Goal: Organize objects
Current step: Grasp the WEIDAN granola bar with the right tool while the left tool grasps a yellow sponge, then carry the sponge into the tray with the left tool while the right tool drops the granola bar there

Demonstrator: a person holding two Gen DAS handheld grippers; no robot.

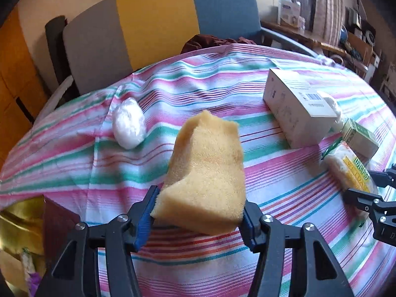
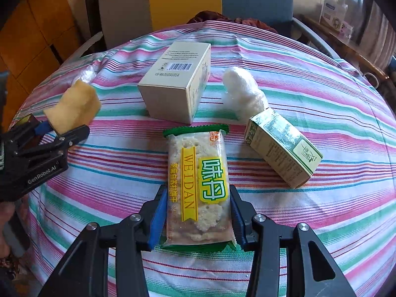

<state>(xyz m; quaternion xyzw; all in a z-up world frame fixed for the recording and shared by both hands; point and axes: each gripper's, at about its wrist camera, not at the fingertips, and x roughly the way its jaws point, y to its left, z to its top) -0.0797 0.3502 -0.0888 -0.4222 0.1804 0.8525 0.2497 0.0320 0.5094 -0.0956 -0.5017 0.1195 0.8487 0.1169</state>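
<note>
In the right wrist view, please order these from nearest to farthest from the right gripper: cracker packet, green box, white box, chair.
1. cracker packet, between the right gripper jaws.
2. green box, right, lying tilted.
3. white box, behind the packet.
4. chair, beyond the table.

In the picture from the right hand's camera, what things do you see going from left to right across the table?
Yellow sponge held in the left gripper → big white box → cracker packet in the right gripper → white plastic-wrapped bundle → small green box.
</note>
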